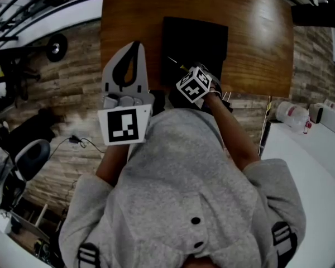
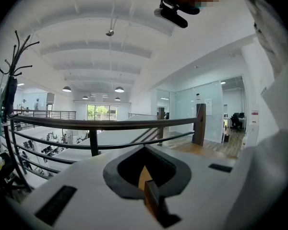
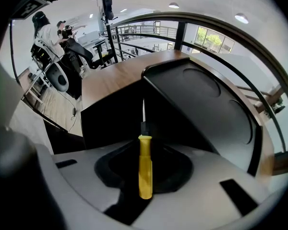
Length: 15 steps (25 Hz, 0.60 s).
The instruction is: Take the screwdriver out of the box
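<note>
An open black box (image 1: 204, 38) lies on a brown wooden table (image 1: 257, 43). My right gripper (image 1: 182, 74) points steeply down at the box's near left corner, mostly hidden under its marker cube (image 1: 194, 84). In the right gripper view the right gripper (image 3: 144, 145) is shut on the yellow handle of a screwdriver (image 3: 145, 166). Its thin shaft points away over the box (image 3: 197, 109). From the head view, only a bit of the screwdriver (image 1: 175, 63) shows. My left gripper (image 1: 136, 44) hovers over the table's left edge, shut and holding nothing. It (image 2: 145, 150) looks out level at a railing.
A dark handrail (image 2: 110, 123) runs across the left gripper view. To the right of the table stands a white counter (image 1: 318, 166) with a plastic bottle (image 1: 293, 115). A chair (image 1: 30, 158) and cables sit on the wooden floor at the left.
</note>
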### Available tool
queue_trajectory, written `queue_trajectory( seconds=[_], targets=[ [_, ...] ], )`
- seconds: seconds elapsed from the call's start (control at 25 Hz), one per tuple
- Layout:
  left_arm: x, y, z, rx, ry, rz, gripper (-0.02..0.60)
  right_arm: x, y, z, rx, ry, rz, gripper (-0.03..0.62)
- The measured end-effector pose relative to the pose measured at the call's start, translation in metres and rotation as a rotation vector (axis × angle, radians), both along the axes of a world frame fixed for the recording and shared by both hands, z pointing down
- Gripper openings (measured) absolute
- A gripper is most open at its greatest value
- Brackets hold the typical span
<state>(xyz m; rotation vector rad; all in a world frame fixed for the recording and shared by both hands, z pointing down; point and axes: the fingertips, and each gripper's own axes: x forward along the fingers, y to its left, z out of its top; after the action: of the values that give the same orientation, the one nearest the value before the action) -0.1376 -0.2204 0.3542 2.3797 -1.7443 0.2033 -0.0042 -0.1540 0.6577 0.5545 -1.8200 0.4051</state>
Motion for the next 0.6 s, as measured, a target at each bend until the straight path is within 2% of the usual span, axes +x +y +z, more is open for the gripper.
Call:
queue_trajectory(
  seconds=[0.24, 0.6],
  targets=[
    [0.006, 0.0, -0.004, 0.007, -0.003, 0.017, 0.012, 0.008, -0.001, -0.011, 0.007, -0.045, 0.033, 0.089],
    [0.018, 0.002, -0.011, 0.02, -0.008, 0.04, 0.012, 0.009, -0.005, -0.05, 0.068, -0.164, 0.026, 0.087]
  ],
)
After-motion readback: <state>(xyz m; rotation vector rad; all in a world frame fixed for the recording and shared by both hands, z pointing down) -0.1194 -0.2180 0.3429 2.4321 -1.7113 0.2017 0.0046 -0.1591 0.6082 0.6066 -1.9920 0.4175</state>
